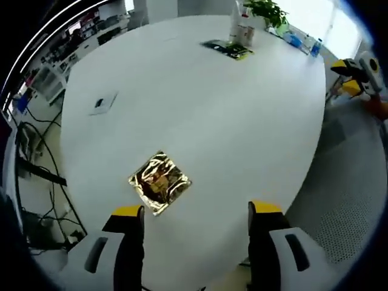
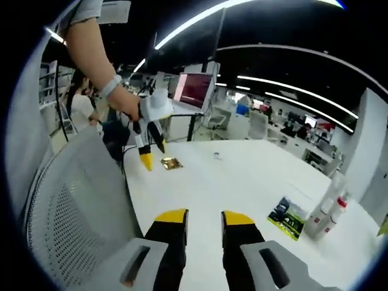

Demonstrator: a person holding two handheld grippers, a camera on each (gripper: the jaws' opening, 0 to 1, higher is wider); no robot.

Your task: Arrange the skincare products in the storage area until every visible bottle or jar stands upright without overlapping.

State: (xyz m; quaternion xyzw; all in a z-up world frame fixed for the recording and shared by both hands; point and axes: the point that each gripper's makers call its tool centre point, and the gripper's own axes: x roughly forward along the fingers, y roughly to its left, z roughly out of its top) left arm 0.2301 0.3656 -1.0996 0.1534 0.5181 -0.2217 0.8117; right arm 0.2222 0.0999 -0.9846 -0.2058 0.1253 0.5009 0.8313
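Two white bottles [image 2: 325,211] with red details stand upright at the table's far side, small at the far end in the left gripper view [image 1: 242,29]. A dark green packet [image 2: 286,216] lies flat beside them [image 1: 229,48]. A crumpled gold foil packet [image 1: 159,182] lies on the white table [image 1: 200,109], just ahead of my left gripper [image 1: 196,212], whose jaws stand wide open and empty. A hand holds that left gripper [image 2: 147,159] above the gold packet [image 2: 171,162]. My right gripper [image 2: 204,218] hovers over the table edge, jaws slightly apart with nothing between them.
A grey mesh chair [image 2: 73,212] stands close on the left of the right gripper. A small flat grey plate [image 1: 104,102] lies on the table. A green plant [image 1: 267,9] and blue bottles [image 1: 303,41] stand behind the white bottles. Desks and monitors fill the room beyond.
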